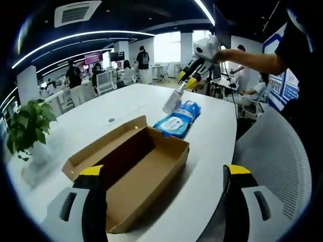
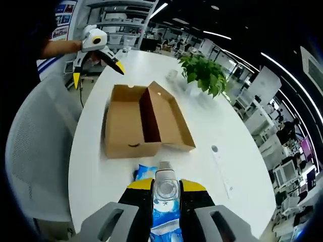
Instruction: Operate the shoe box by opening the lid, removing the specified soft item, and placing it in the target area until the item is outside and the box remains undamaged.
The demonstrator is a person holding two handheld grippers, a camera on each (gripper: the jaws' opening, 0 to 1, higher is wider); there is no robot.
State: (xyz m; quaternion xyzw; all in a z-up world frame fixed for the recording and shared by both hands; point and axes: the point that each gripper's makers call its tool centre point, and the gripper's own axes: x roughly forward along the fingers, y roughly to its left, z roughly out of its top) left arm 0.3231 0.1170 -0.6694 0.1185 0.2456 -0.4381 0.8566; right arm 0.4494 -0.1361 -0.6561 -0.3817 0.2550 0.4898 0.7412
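An open brown cardboard shoe box [image 1: 136, 171] [image 2: 146, 121] lies on the white table [image 1: 212, 151], its lid folded back and its inside bare. My left gripper [image 1: 164, 170] stands open at the box's near end; in the right gripper view the left gripper [image 2: 98, 73] hovers open beyond the box. My right gripper [image 2: 165, 185] is shut on a clear plastic bottle-like item [image 2: 165, 189], held just above a blue soft pack [image 2: 151, 217]. In the left gripper view the right gripper [image 1: 184, 83] holds that item [image 1: 171, 101] over the blue pack [image 1: 177, 121].
A potted green plant [image 1: 30, 126] [image 2: 204, 73] stands by the box's far side. A grey mesh chair [image 1: 277, 161] [image 2: 40, 146] sits at the table edge. A flat white bar [image 2: 222, 166] lies on the table. People and desks fill the office behind.
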